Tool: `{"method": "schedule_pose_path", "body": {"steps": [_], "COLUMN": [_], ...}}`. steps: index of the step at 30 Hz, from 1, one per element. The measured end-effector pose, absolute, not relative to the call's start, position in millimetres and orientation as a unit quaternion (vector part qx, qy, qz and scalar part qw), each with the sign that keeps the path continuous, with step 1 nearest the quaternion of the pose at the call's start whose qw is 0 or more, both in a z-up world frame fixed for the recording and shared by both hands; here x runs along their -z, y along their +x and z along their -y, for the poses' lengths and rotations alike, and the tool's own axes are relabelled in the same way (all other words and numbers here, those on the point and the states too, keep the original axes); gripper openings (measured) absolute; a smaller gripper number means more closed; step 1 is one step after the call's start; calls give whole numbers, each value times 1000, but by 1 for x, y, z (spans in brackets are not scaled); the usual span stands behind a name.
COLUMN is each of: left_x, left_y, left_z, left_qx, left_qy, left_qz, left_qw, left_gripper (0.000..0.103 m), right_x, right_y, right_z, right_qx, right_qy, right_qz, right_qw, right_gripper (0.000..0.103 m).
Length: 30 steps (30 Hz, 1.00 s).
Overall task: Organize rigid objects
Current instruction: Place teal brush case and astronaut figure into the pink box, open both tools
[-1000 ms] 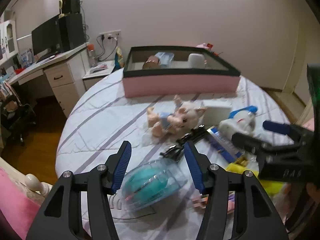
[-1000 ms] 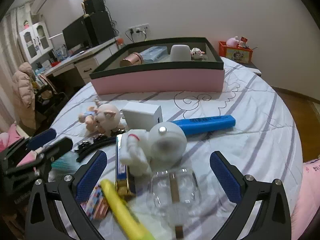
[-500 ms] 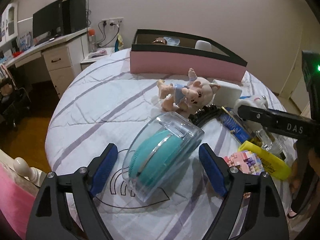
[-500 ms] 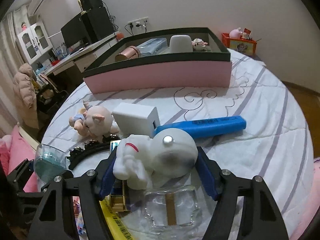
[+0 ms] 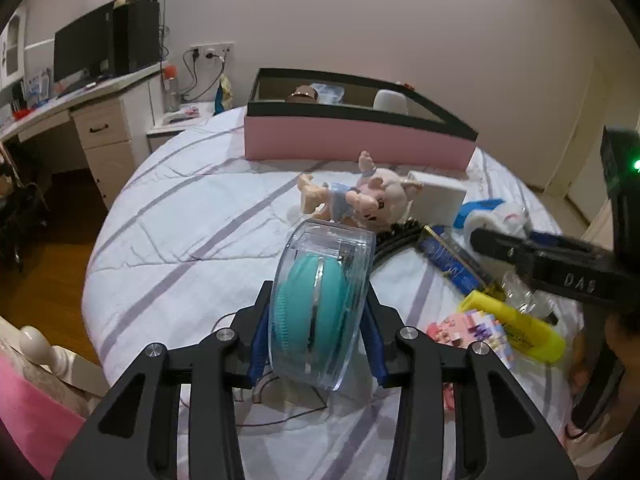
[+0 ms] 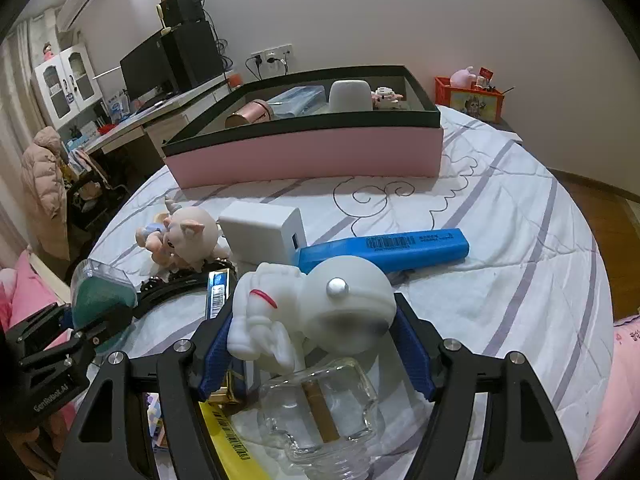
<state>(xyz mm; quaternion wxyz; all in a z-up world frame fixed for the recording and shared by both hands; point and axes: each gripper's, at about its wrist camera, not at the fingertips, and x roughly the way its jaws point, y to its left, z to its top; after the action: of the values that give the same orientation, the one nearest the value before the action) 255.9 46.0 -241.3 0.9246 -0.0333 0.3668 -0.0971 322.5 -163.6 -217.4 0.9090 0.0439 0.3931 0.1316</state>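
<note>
A round clear case with a teal brush inside (image 5: 324, 288) stands on edge between the blue pads of my left gripper (image 5: 318, 304). The jaws are closing and the pads press on both flat faces. That case (image 6: 100, 296) also appears at the left of the right wrist view. My right gripper (image 6: 314, 340) is shut on a white astronaut toy (image 6: 320, 312), one pad on its body and one on its round helmet. The pink box with a black rim (image 6: 304, 152) stands at the far side of the bed, with a copper can, a white cup and other items inside.
On the striped bedspread lie a pig plush (image 6: 188, 236), a white charger block (image 6: 264, 232), a blue tube (image 6: 384, 244), a black hairband (image 6: 180, 280), a glass bottle (image 6: 324, 408), a yellow highlighter (image 5: 516, 328) and a pink brick toy (image 5: 468, 328). A desk stands to the left.
The left jaws opened wide around the clear case, then closed on it, and it now stands on edge. The right jaws closed from wide open onto the astronaut toy.
</note>
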Motion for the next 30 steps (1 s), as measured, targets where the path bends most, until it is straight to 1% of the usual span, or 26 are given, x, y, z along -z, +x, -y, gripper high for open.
{"method": "schedule_pose_path", "body": {"steps": [10,20,30], "left_x": [220,176,150], "left_y": [253,271,309], "left_z": [-38,-16,0], "left_qx": [104,130,150], "left_qy": [-25,2,12], "left_qz": [-344,-308,-294], "left_qw": [933,943,944], "left_gripper": [39,39,39], "right_x": [207,175,132], "right_y": [314,311,336], "right_z": [165,166,167], "right_qx": [-132,-134,-143], "right_qy": [47,36,24], "right_qz": [-376,-346,-313], "right_qw": [916,928,939], "right_gripper": [72,72,72]}}
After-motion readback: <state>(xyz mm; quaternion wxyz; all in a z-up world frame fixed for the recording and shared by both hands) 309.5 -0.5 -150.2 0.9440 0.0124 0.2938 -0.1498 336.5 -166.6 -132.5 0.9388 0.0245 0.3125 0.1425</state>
